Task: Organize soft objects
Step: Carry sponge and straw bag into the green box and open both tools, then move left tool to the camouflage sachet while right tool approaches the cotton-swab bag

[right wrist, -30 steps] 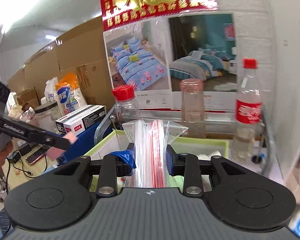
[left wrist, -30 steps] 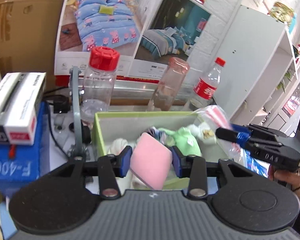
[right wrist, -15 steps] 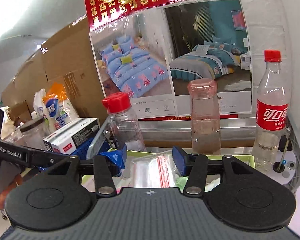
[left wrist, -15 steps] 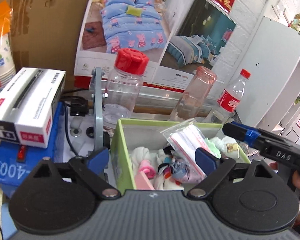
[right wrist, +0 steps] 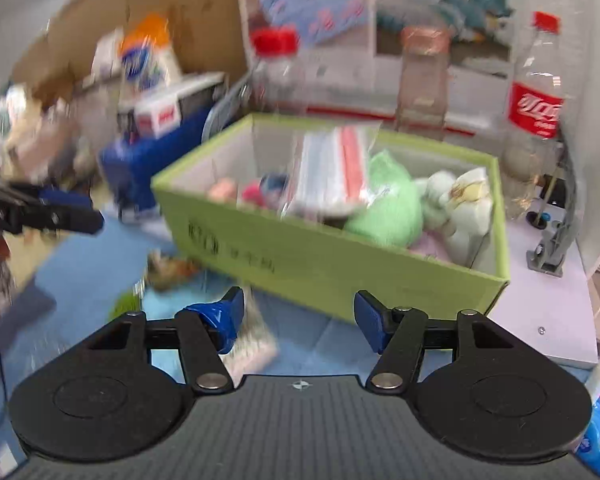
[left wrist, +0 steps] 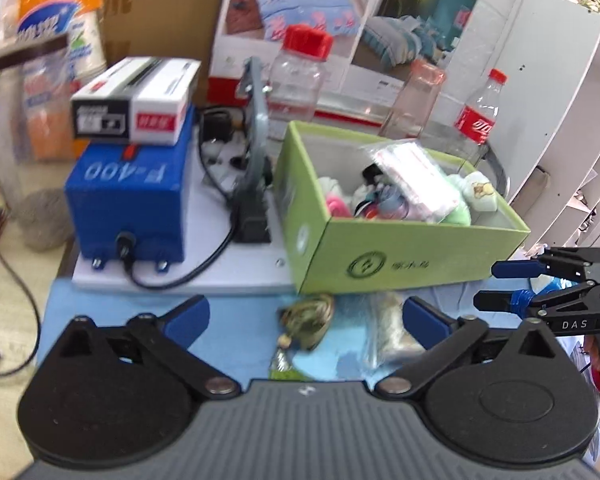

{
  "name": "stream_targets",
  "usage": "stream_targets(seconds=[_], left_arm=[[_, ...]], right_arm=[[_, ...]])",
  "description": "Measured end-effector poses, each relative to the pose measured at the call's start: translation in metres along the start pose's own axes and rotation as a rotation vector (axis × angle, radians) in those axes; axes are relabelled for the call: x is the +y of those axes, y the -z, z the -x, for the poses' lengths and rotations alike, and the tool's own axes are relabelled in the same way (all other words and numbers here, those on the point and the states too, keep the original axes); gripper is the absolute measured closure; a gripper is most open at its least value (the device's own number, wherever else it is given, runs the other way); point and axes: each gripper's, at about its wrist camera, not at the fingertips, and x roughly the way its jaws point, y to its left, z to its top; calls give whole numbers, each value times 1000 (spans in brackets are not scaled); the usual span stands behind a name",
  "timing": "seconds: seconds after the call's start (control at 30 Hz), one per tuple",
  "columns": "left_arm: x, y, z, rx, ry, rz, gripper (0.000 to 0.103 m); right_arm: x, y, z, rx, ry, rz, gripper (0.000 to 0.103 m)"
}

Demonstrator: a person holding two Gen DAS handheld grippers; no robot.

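On the blue mat (left wrist: 236, 332) in front of the green box (left wrist: 400, 256), two loose soft things are left: an olive-brown knotted bundle (left wrist: 308, 318) and a clear bag with pale stuffing (left wrist: 388, 328), side by side, the bag to the right and just beside the bundle. Both sit near the box's front wall, not in it. The box already holds a plastic pouch (left wrist: 416, 176), a green plush (right wrist: 384, 204), a pale plush (right wrist: 460, 204) and small pink and dark bits I can't make out.

Left claw (left wrist: 305, 316) is wide open and empty, and from its camera both leftover items lie between its fingers, straight ahead and below. The bundle is nearer the middle, the bag close to the right-hand finger (left wrist: 424, 322). The bag's long axis runs front-to-back, roughly along the fingers, so the jaws would close across its short side.

Right claw (right wrist: 298, 318) is also open and empty, off to the right, seen from the left camera beside the box's near corner. In its own view, motion-blurred, the bag (right wrist: 252, 344) sits by its left finger and the bundle (right wrist: 168, 268) is further ahead and left.

Judgement: the left claw is the nearer, better lined-up one for the bundle; either could reach the bag. The next pick is a short drop forward-down, then a lift back over the front wall.
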Motion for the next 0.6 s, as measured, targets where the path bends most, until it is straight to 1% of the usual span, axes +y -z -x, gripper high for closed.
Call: stream_targets(seconds=[0.17,0.23,0.33,0.43,0.53,0.6], left_arm=[[19,11,9,6,-11,50,1],[25,12,13,2,-17,60,1],[35,16,15,2,-26,77,1],[43,20,14,14,-34,88,1],[45,23,12,28,-43,75,1],[43,24,10,35,-45,61,1]], right_arm=[[30,-20,-32,141,-59,130,55],[42,-30,-50,207,-88,161,55],[59,-41,-78,295,-100,185,54],[69,-42,-100,365,-52,207,53],[68,-35,-110,439,-31,228,52],[56,-33,-105,446,-20,186,52]])
